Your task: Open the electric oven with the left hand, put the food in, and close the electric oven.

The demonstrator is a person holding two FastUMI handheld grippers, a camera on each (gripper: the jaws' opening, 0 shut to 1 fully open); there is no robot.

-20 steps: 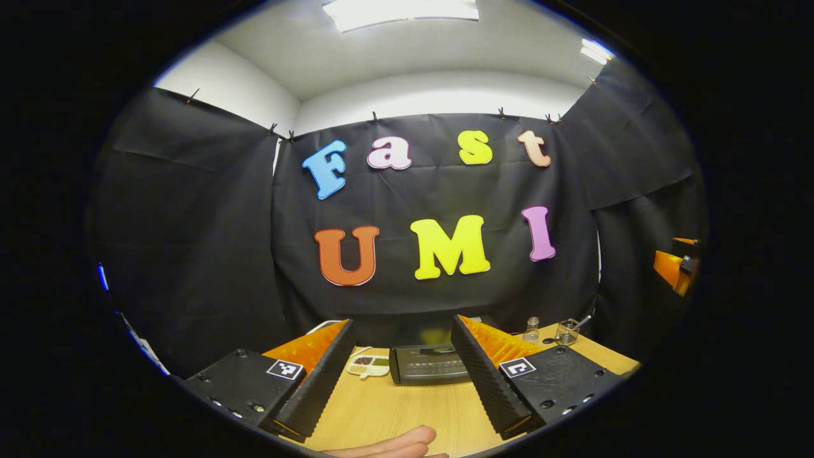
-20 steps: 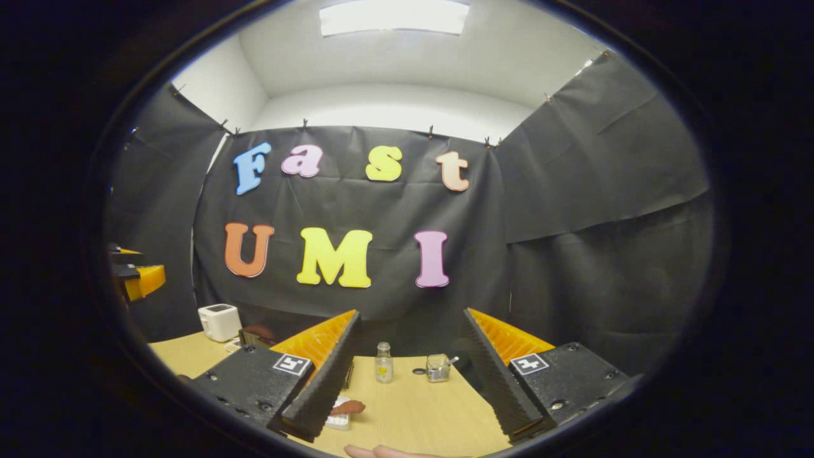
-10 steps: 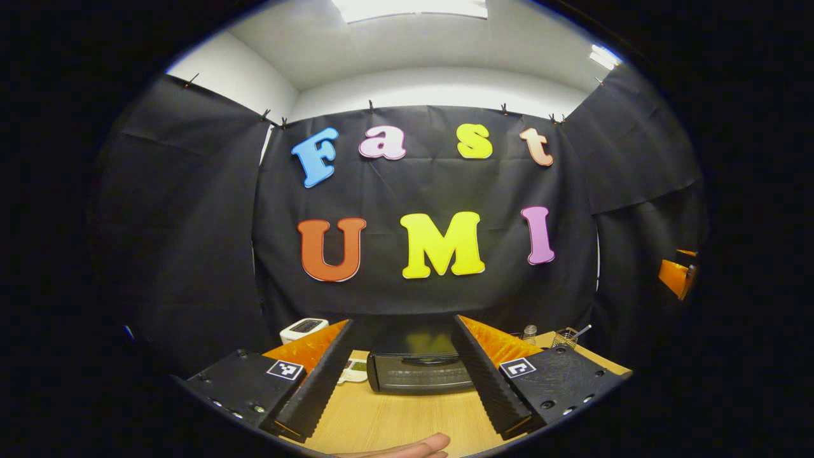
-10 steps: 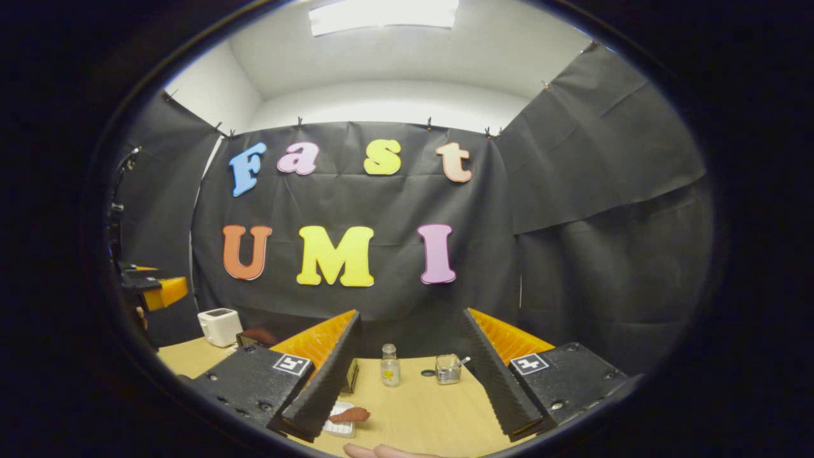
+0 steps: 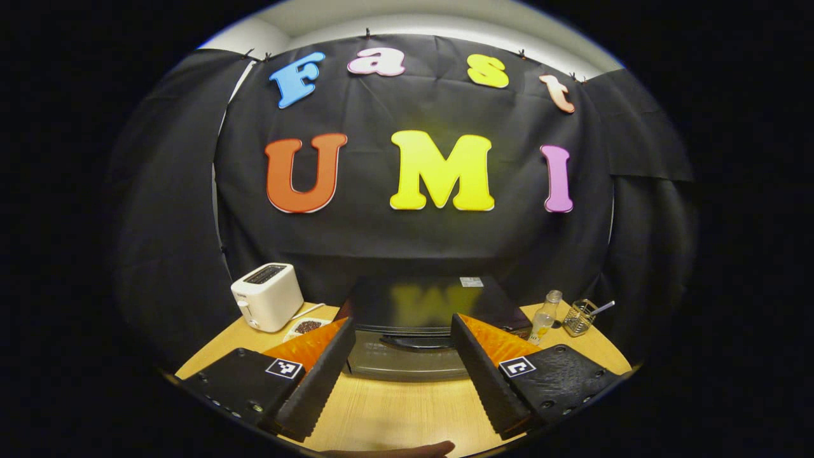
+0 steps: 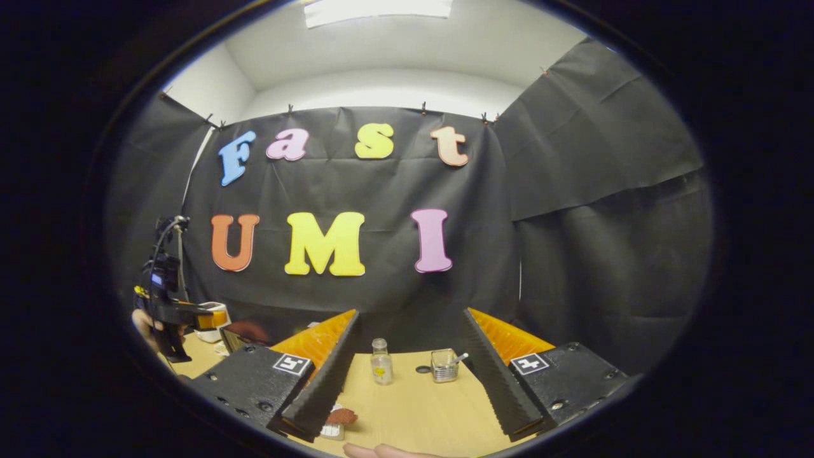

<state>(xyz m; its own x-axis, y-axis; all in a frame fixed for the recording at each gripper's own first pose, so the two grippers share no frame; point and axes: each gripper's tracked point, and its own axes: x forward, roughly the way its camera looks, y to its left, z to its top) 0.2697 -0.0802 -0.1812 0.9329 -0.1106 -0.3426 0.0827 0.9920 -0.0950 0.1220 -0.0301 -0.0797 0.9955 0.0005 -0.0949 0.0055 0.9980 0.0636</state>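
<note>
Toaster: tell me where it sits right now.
In the left gripper view, the white toaster stands on the wooden table at far left, beside the black electric oven.

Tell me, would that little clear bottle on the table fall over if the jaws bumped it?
Probably. The bottle stands upright, tall and narrow, so it looks tippy. It seems nearly empty, so likely light. Its round body would probably roll across the table.
</note>
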